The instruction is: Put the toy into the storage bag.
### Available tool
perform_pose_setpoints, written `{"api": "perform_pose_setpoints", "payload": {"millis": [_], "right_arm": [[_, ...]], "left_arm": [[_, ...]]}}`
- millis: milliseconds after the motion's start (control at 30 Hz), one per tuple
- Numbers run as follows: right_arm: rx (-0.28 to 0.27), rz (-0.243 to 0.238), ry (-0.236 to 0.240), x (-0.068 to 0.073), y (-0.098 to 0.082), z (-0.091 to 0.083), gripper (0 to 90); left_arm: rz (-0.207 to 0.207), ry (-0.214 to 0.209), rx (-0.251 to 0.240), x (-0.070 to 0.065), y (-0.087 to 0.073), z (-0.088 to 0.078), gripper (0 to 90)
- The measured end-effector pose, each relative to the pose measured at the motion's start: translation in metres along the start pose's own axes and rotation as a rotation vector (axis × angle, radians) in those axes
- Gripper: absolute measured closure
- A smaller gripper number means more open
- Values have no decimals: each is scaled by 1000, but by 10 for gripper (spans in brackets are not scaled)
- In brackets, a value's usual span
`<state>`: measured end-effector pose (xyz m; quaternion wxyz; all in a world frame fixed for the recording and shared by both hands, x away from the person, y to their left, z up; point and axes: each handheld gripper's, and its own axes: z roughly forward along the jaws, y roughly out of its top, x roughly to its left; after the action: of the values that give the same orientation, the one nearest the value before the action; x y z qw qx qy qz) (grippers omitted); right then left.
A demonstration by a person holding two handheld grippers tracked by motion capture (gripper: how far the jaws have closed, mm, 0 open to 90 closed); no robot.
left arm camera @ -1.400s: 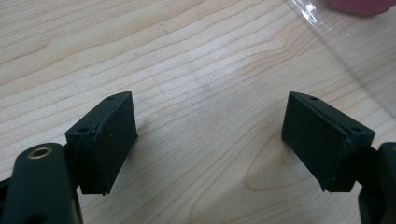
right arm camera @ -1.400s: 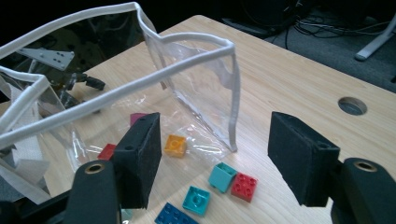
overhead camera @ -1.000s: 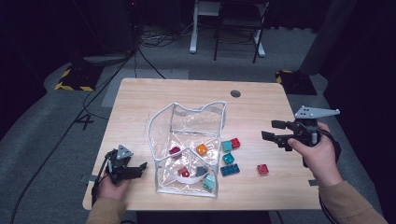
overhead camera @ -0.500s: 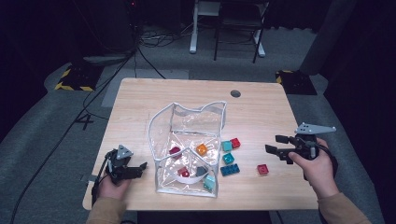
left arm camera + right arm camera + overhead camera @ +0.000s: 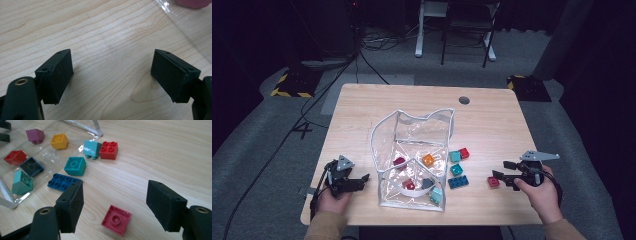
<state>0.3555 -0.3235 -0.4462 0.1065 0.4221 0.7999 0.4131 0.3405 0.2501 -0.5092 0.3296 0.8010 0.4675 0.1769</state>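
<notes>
Right gripper brought down to the loose red brick; left gripper idle.

Your right gripper (image 5: 507,179) has dropped from mid-air, over the past second, to table level, and its jaws now stand spread on either side of the small red square plastic brick (image 5: 116,219), which lies studs-down on the pale wooden table (image 5: 492,120), apart from the other bricks; contact looks absent, though the high view is coarse. This suggests a pick-up for the clear plastic bag (image 5: 412,150). Your left gripper (image 5: 112,75) has stayed low over bare wood just beside the bag, jaws spread, holding nothing.
</notes>
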Motion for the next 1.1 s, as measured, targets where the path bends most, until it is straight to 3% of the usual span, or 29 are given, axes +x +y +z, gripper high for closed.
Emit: {"api": "perform_pose_setpoints", "payload": {"millis": [333, 633, 900, 1100], "right_arm": [[17, 25, 6, -1, -23, 21, 309], [20, 31, -16, -3, -37, 31, 312], [25, -39, -70, 3, -43, 36, 361], [19, -102, -108, 5, -44, 37, 446]], "left_arm": [[0, 0, 0, 0, 0, 0, 183], [-1, -1, 0, 0, 0, 0, 183], [-1, -1, 0, 0, 0, 0, 183], [-1, -1, 0, 0, 0, 0, 183]]}}
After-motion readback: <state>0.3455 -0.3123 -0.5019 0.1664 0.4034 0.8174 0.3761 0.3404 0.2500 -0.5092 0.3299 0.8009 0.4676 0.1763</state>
